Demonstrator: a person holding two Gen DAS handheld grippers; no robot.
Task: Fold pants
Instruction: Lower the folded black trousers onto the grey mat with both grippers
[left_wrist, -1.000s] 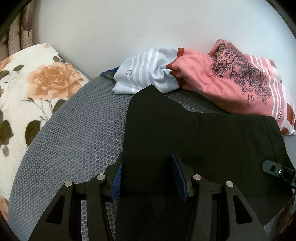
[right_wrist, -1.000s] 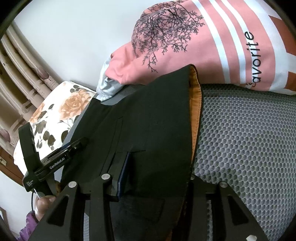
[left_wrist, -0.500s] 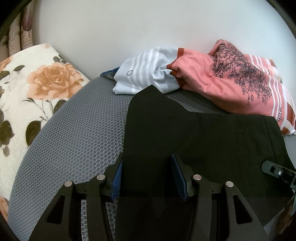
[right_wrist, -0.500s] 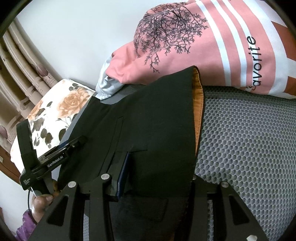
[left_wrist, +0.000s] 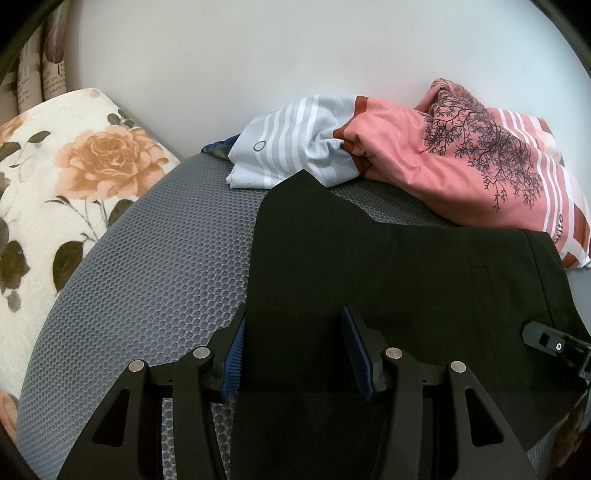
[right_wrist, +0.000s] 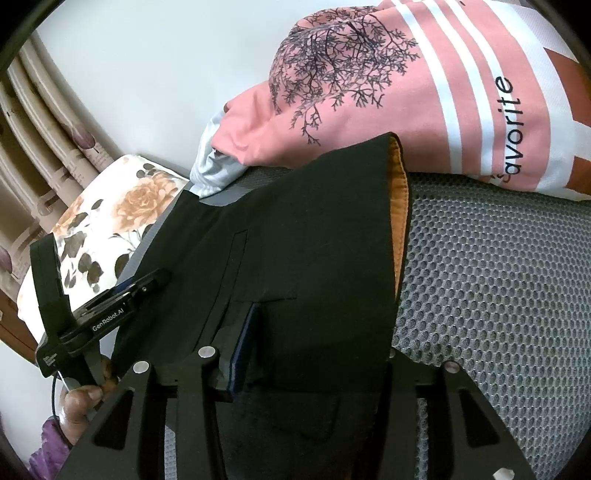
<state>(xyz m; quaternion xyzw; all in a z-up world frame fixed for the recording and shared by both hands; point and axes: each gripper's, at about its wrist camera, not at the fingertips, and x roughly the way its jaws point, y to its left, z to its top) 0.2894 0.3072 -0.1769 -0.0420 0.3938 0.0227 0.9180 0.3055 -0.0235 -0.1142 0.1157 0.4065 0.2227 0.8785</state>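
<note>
Black pants (left_wrist: 388, 280) lie folded on the grey mesh seat (left_wrist: 155, 266), both edges inside the spread left gripper (left_wrist: 293, 347) and just-opening right gripper (right_wrist: 314, 347); further folds likely remain. Beyond, pink shirt (left_wrist: 480, 162).

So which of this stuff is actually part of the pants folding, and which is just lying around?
Part of the job:
- black pants
- left tool, pants between its fingers
- right tool, pants between its fingers

Just lying about:
- pink tree-print shirt
- pale striped cloth
- floral pillow
- grey mesh surface, underneath
</note>
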